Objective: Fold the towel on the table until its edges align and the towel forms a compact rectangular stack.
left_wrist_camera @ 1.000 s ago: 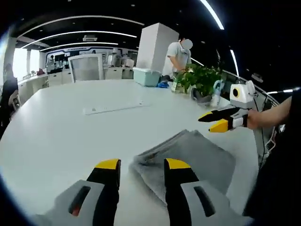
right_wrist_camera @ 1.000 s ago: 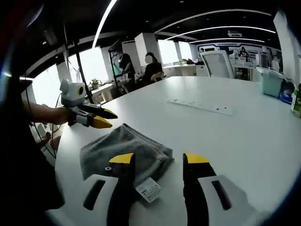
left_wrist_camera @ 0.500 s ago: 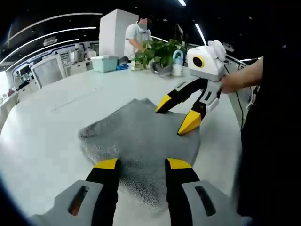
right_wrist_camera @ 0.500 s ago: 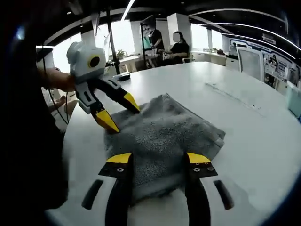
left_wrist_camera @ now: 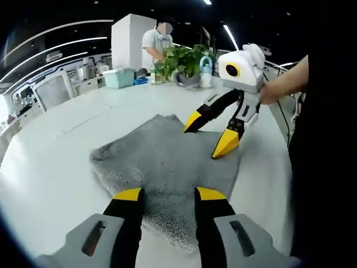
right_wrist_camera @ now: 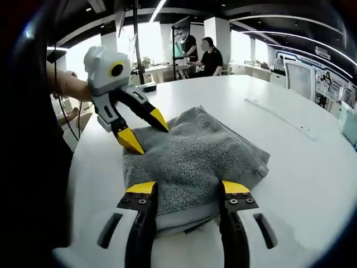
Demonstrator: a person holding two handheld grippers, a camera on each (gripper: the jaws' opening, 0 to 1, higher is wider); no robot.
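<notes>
A grey towel (left_wrist_camera: pixel 162 164) lies folded into a thick rectangular stack on the white table (left_wrist_camera: pixel 50 162). In the left gripper view my left gripper (left_wrist_camera: pixel 165 195) is open, its yellow tips at the towel's near edge. The right gripper (left_wrist_camera: pixel 209 134) reaches in from the right, open, its tips over the towel's far right side. In the right gripper view the same towel (right_wrist_camera: pixel 195 153) sits between the open jaws of my right gripper (right_wrist_camera: pixel 188 188), and the left gripper (right_wrist_camera: pixel 146 129) comes in from the left, open, tips at the towel's left edge. Nothing is held.
A long white strip (right_wrist_camera: pixel 281 118) lies on the table beyond the towel. A potted plant (left_wrist_camera: pixel 187 58), a teal bin (left_wrist_camera: pixel 118 77) and a person stand at the far end. A chair (left_wrist_camera: pixel 53 92) stands at the far side. A sleeve (left_wrist_camera: pixel 321 167) fills the right.
Both views swung from looking across the table to looking down over the towel, and each gripper now shows close over it. In the last half second little has moved.
</notes>
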